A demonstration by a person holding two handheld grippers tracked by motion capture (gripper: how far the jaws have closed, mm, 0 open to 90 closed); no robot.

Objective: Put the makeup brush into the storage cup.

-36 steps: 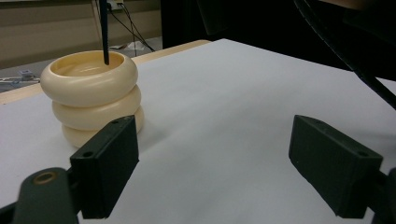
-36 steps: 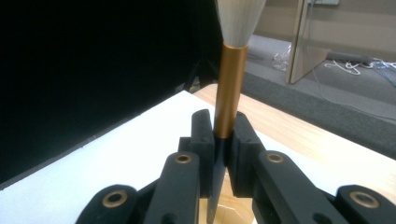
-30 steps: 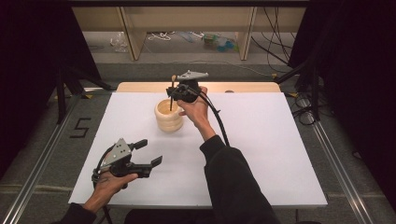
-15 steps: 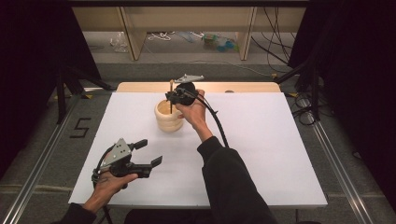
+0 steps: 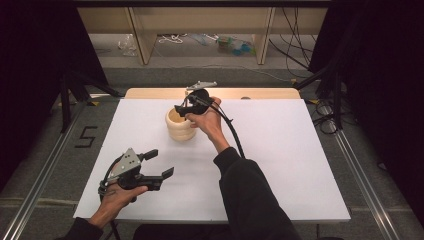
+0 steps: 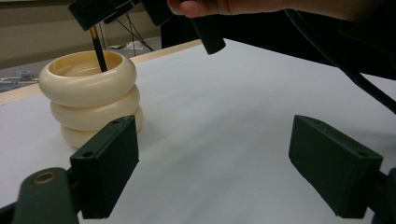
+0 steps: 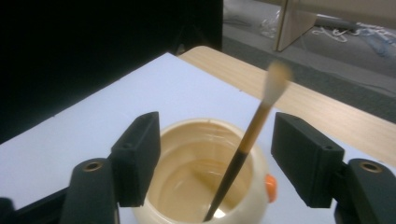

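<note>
A cream pot made of stacked rings stands on the white table top, toward the back. A paintbrush with a dark handle and pale bristles leans inside the pot, bristles up. My right gripper hovers just above the pot's mouth. Its jaws have just been opening, and the brush stands loose between them, touching neither pad. My left gripper is held low near the front left, open with nothing in it. From there, the pot and the brush handle lie beyond its jaws.
A wooden strip runs along the table's far edge. Metal rails flank the table on the floor. Shelving legs and cables lie behind. A small orange spot shows on the pot's side.
The right gripper, shut on the brush above the pot, lowered it and opened. The brush now rests inside the pot. The left hand has stayed put.
</note>
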